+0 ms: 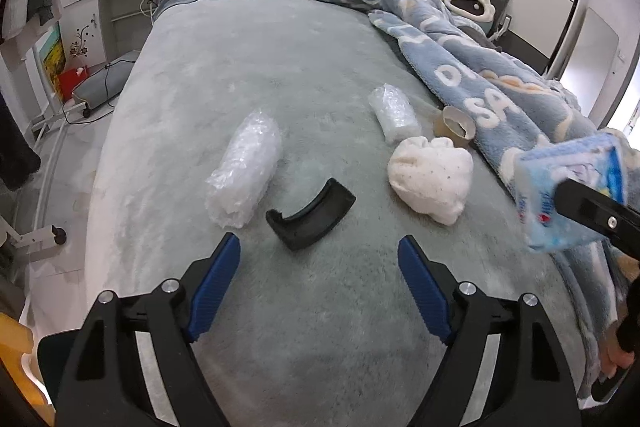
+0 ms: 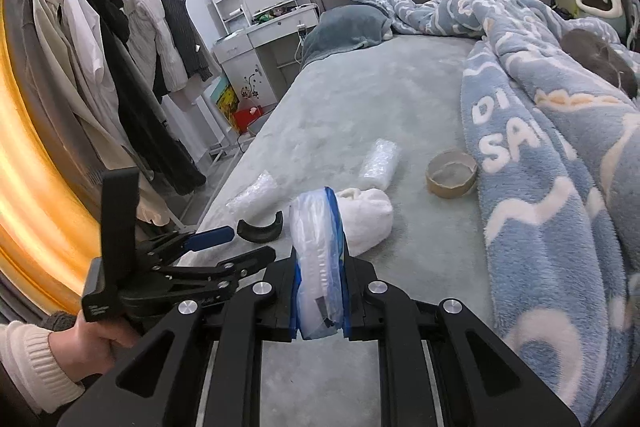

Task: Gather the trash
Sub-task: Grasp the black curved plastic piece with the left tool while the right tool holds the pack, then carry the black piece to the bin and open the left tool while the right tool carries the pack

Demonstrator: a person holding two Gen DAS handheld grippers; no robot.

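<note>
Left wrist view: the left claw [image 1: 319, 251] stands wide open with nothing between its blue pads, above the near end of the bed [image 1: 280, 75]. Just beyond its fingertips lies a curved black piece [image 1: 310, 213]. A plastic roll [image 1: 244, 167] lies beside that piece, toward the bed's left edge; a second roll [image 1: 394, 113] lies further up the bed. A white cloth wad [image 1: 432, 175] sits near the blanket [image 1: 480, 83], with a tape ring [image 1: 456, 125] just behind it at the blanket's edge. The right claw [image 2: 320, 291] is closed tight on a blue-and-white packet [image 2: 318, 259], carried over the near right side of the bed. A hand [image 2: 94, 339] in a white cuff grips the left claw's handle.
</note>
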